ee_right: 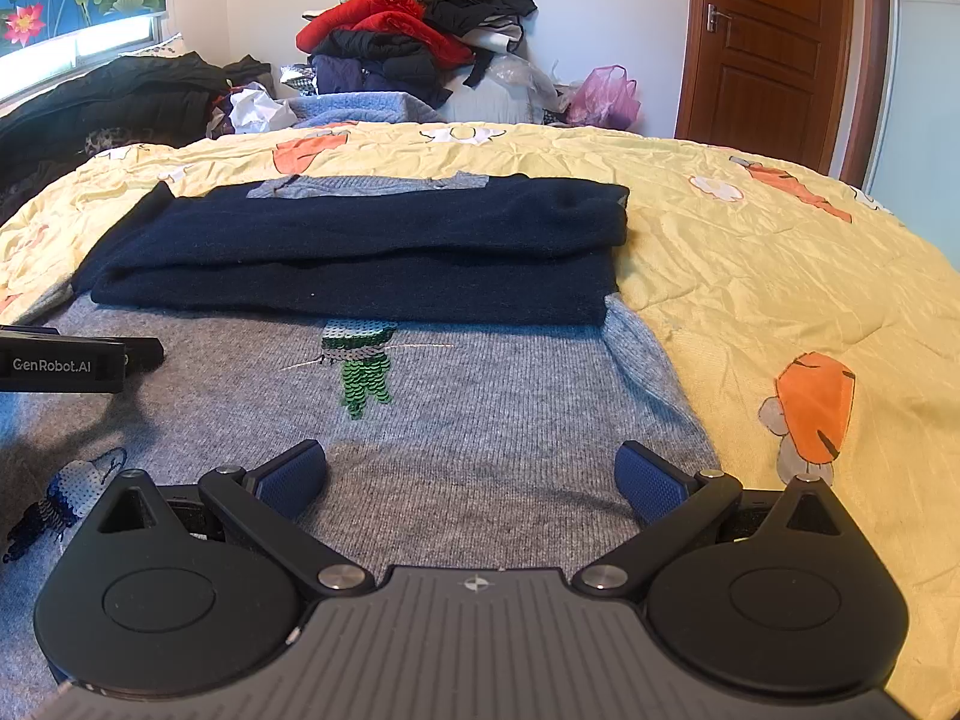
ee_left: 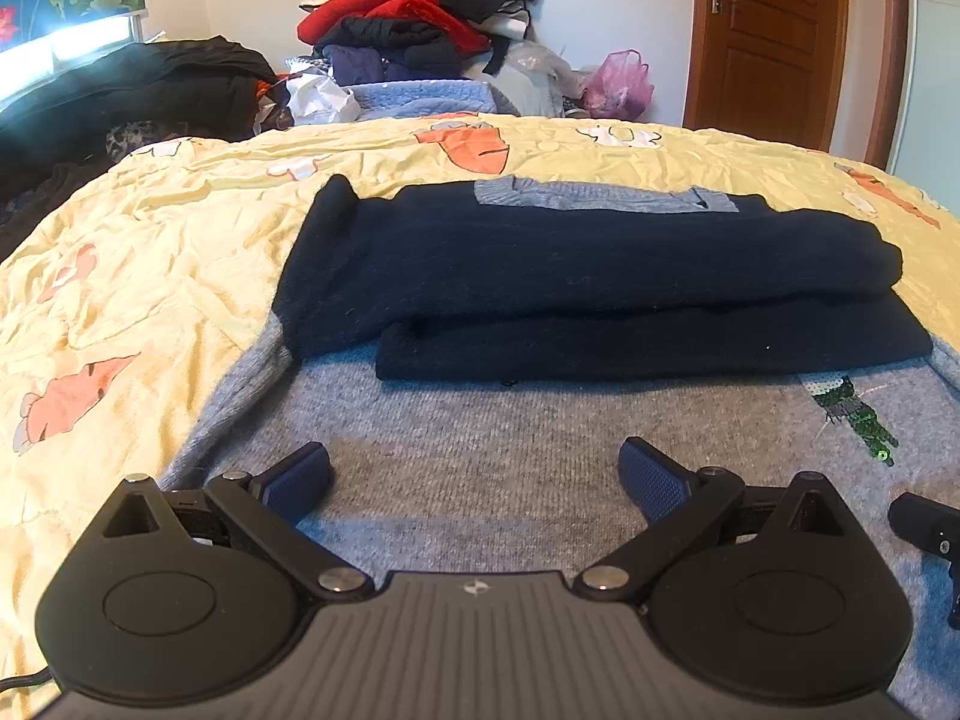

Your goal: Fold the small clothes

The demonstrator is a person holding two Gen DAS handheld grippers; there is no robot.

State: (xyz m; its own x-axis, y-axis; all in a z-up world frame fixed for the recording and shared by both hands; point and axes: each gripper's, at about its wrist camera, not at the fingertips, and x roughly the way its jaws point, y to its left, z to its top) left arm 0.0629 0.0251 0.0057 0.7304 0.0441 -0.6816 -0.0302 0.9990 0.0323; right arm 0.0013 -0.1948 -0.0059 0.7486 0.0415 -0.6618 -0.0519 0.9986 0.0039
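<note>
Here, my left gripper [ee_left: 474, 474] and right gripper [ee_right: 471, 474] both spread wide over a grey sweater [ee_right: 492, 420], navy sleeves [ee_right: 360, 252] folded across, flat on the yellow bedspread [ee_right: 780, 276].

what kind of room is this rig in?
Most likely a home bedroom. A bed with a yellow carrot-print cover fills both views, with a grey sweater spread on it. Behind it stand a heap of clothes and a wooden door.
</note>
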